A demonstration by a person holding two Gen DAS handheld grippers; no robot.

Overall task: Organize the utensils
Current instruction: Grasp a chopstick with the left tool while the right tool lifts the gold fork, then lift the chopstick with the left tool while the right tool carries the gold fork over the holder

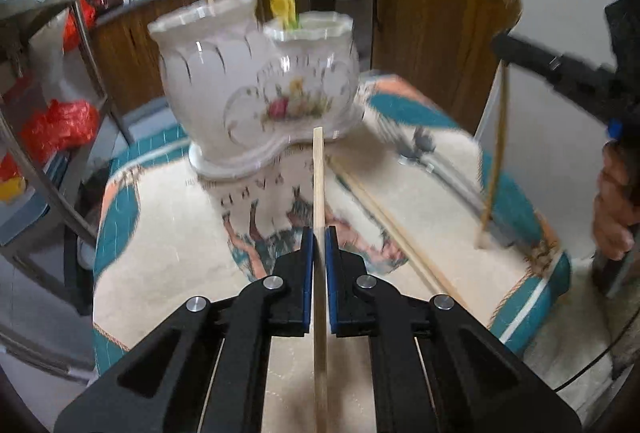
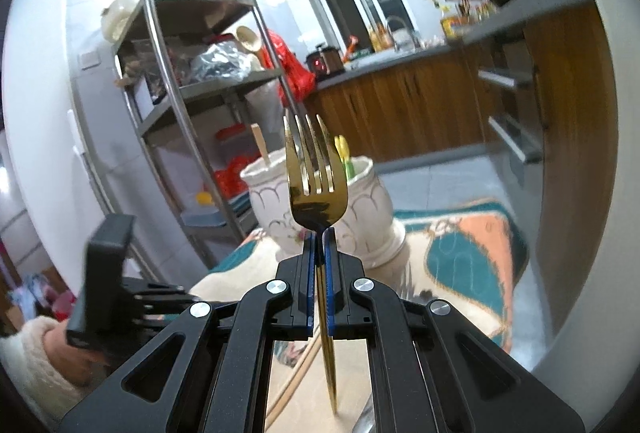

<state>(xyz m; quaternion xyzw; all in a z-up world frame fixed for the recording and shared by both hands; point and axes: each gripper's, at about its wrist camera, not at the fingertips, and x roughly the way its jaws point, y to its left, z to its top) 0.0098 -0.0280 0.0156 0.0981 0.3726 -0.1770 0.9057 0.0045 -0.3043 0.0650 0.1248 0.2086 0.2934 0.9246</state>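
Note:
My left gripper [image 1: 319, 235] is shut on a wooden chopstick [image 1: 318, 169] that points at a white double ceramic utensil holder [image 1: 256, 81] standing on the patterned tablecloth [image 1: 168, 233]. The holder's left cup holds wooden sticks; its right cup holds something yellow and green. My right gripper [image 2: 319, 233] is shut on a gold fork [image 2: 314, 169], tines up, in front of the holder [image 2: 360, 205]. In the left wrist view the right gripper [image 1: 560, 69] is at the far right with the fork's handle [image 1: 496, 161] hanging down.
More chopsticks [image 1: 392, 229] and a metal utensil [image 1: 424, 153] lie on the cloth right of the holder. A metal shelf rack [image 2: 192, 81] with bags stands at the left. Wooden kitchen cabinets [image 2: 420, 105] are behind the table.

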